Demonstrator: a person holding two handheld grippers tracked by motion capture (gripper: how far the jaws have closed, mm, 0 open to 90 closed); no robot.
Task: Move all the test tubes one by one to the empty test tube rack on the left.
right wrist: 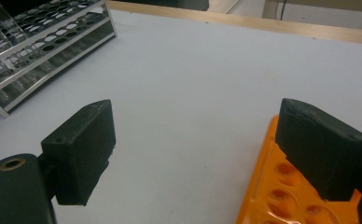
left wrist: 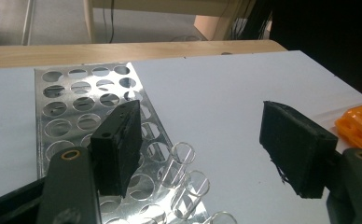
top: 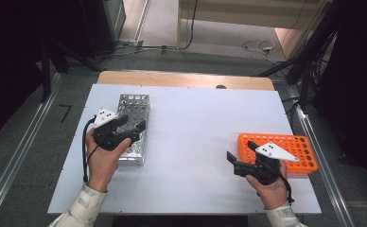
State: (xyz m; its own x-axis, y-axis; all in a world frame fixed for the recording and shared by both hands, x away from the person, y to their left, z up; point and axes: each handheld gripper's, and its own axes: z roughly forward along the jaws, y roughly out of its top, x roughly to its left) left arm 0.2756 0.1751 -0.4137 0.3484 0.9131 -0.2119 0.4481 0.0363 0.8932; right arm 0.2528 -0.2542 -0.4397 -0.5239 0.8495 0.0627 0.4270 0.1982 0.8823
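Clear glass test tubes [left wrist: 181,163] stand upright in the near end of the perforated silver metal rack [top: 133,126], mouths up, three rims showing side by side in the left gripper view. That rack lies on the left of the white table [top: 191,132], its long axis running away from the person. Left gripper [top: 132,126] hovers over it, jaws apart, nothing pinched, one jaw just beside the tubes. Over on the right, the orange plastic tube rack [top: 285,146] sits crosswise, the holes in sight empty. Right gripper [top: 240,155] hangs at its near left corner, jaws wide, holding nothing, pointing across towards the metal rack.
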